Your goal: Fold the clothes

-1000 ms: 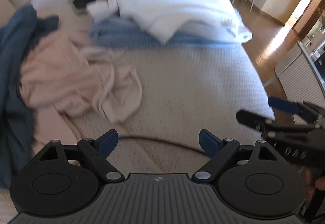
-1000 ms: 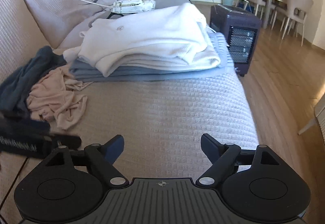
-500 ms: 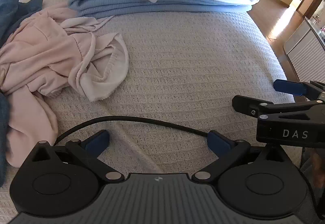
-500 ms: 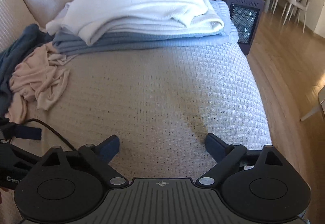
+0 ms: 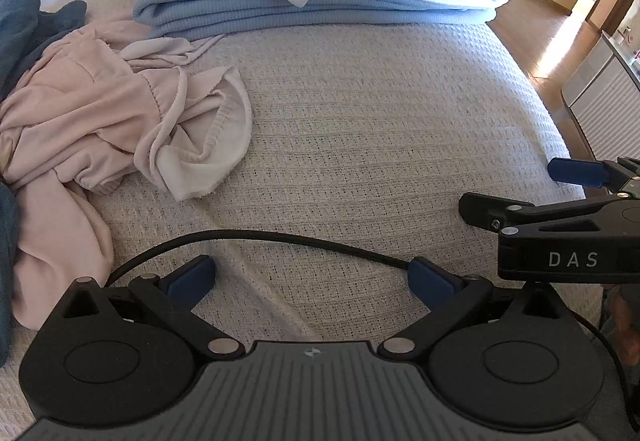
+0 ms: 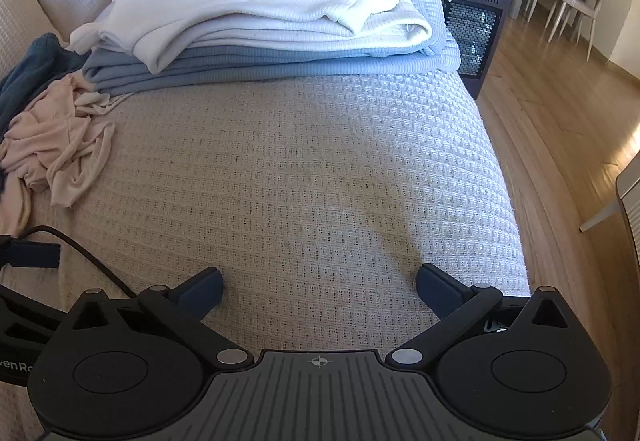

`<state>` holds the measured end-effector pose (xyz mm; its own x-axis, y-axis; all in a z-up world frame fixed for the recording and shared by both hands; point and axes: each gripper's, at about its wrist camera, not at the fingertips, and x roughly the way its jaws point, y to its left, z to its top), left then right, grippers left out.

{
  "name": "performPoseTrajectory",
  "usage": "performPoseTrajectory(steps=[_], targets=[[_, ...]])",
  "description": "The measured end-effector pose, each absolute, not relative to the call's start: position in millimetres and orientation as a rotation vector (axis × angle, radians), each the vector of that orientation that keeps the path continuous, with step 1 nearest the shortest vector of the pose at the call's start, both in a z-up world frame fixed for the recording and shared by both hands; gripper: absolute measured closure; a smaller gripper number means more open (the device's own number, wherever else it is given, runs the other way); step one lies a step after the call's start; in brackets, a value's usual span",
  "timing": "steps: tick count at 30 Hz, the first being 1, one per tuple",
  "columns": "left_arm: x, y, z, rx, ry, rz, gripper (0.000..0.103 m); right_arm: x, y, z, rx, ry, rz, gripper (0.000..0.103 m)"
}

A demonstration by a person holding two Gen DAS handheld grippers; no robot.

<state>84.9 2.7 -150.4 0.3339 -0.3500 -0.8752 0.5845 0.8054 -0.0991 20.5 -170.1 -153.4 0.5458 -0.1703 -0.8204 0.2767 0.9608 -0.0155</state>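
Change since half a second ago: both grippers have eased slightly closer to the woven beige bed cover (image 6: 320, 169); the clothes lie as they did.
Left gripper (image 5: 312, 279): blue-padded fingers spread wide, nothing between them, low over the cover at 6 o'clock of its own view.
Right gripper (image 6: 320, 283): fingers likewise wide apart and empty; in the left view it enters at 3 o'clock, black body lettered "DAS".
Black cable (image 5: 280, 237): arcs across the cover just ahead of the left fingertips.
Crumpled pale pink garment (image 5: 100, 113): unfolded heap at 10 o'clock in the left view, 9 o'clock in the right view (image 6: 56, 145).
Dark teal garment (image 5: 24, 29): bunched beside the pink one, toward 9 o'clock at the frame edge.
Folded light blue ribbed blanket (image 6: 280, 65): at 12 o'clock, lying flat on the cover.
Folded white sweatshirt (image 6: 260, 1): stacked on the blue blanket.
Dark purple heater (image 6: 468, 17): on the wooden floor at 1 o'clock, just beside the bed.
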Motion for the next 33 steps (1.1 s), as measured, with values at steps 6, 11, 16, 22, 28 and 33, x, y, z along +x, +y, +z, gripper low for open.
performPoseTrajectory(steps=[6, 11, 16, 22, 28, 33], targets=[[85.5, 1.5, -149.8, 0.253, 1.070, -0.611, 0.000, 21.0, -171.4, -153.2, 0.121, 0.959, -0.268, 0.000], [86.6, -1.7, -150.3, 0.258, 1.067, -0.601, 0.000, 21.8, -173.5, -154.2, 0.117, 0.961, -0.277, 0.000], [87.8, 0.7, -150.0, 0.256, 1.065, -0.599, 0.000, 22.6, -174.6, -154.7, 0.117, 0.962, -0.278, 0.000], [87.2, 0.5, -150.1, 0.255, 1.062, -0.594, 0.000, 22.2, -174.5, -154.4, 0.117, 0.962, -0.280, 0.000], [87.5, 0.7, -150.2, 0.255, 1.059, -0.594, 0.000, 22.1, -174.9, -154.1, 0.116, 0.962, -0.280, 0.000], [88.1, 1.1, -150.7, 0.252, 1.056, -0.594, 0.000, 22.2, -174.9, -154.1, 0.115, 0.962, -0.280, 0.000]])
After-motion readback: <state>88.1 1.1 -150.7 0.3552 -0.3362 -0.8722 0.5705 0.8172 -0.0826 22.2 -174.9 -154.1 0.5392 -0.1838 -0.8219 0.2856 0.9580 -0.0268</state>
